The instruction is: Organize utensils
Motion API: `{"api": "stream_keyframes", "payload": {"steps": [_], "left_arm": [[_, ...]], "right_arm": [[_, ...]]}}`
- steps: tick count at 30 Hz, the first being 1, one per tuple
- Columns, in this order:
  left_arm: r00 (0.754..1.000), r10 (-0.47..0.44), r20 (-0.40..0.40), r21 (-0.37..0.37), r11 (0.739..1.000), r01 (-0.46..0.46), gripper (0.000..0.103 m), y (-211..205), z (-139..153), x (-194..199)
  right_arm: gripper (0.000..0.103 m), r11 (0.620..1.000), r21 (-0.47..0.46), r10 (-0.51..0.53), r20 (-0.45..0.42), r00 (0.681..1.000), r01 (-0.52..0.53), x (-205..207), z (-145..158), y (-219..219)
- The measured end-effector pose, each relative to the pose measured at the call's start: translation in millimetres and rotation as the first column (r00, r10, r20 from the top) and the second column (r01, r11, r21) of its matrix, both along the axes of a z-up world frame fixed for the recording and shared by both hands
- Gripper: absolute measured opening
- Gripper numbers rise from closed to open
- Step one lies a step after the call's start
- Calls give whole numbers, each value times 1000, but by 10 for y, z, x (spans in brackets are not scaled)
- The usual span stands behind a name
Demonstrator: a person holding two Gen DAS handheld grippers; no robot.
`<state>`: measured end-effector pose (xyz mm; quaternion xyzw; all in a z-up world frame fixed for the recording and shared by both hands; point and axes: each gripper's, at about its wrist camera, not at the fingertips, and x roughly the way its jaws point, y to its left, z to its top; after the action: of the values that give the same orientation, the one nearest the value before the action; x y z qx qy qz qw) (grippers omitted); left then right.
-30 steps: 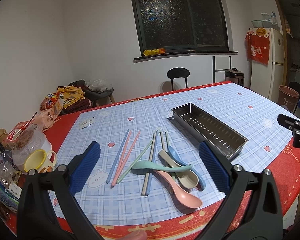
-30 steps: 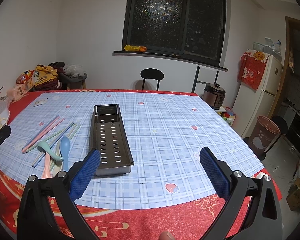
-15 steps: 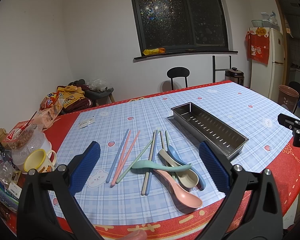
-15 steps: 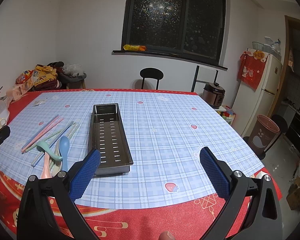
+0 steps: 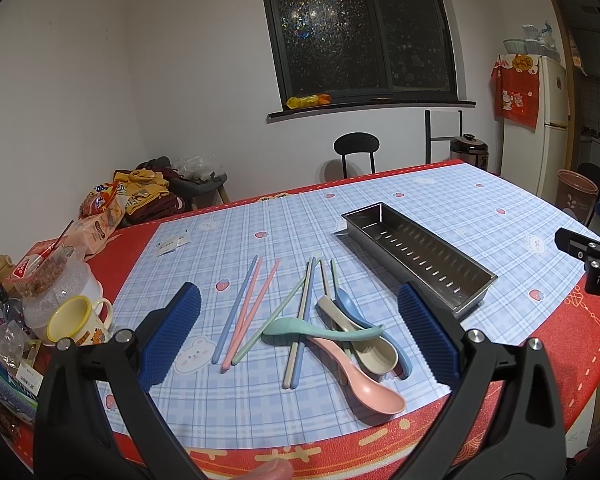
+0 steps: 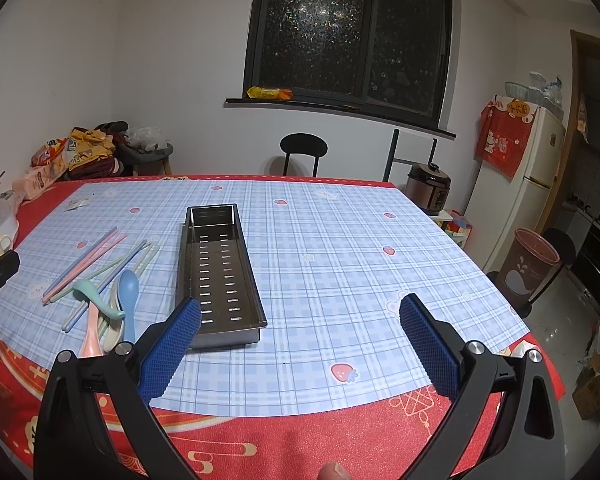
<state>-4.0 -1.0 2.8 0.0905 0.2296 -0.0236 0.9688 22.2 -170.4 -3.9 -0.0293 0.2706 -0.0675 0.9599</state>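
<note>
the table (image 6: 339,264) had a blue checked cloth on it. a metal tray (image 6: 220,268) sat empty near the middle, with the chopsticks (image 5: 244,312) and spoons (image 5: 363,356) in a loose heap just left of it. both the left claw (image 5: 300,332) and right claw (image 6: 300,336) hung wide apart over the near edge, holding nothing.

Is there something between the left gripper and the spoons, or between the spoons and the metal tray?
Nothing visible blocks either path. The left gripper hangs open above the spoons, with only air between. Between the spoons and the empty metal tray lies bare tablecloth. The green spoon lies across the others.
</note>
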Motion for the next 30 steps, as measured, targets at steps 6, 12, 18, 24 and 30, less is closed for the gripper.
{"api": "stream_keyframes", "payload": {"steps": [6,12,18,24,30], "left_arm": [[1000,-1,-9,-7,1000,1,97,18,-29,-20],[1000,-25,-4,-56,998,25,97,125,54,-7],[998,-51,-33,-65,997,49,97,301,42,104],[1000,23,-8,-63,998,-23,97,656,-39,185],[991,67,-120,-88,993,-78,97,960,-224,341]], "right_arm": [[98,1000,16,19,-9,1000,-19,19,24,9],[98,993,84,78,-16,997,-77,122,77,14],[98,980,125,158,-19,987,-154,305,17,87],[98,962,160,221,26,975,-223,472,-70,221],[98,941,156,313,-76,947,-299,684,-188,470]]}}
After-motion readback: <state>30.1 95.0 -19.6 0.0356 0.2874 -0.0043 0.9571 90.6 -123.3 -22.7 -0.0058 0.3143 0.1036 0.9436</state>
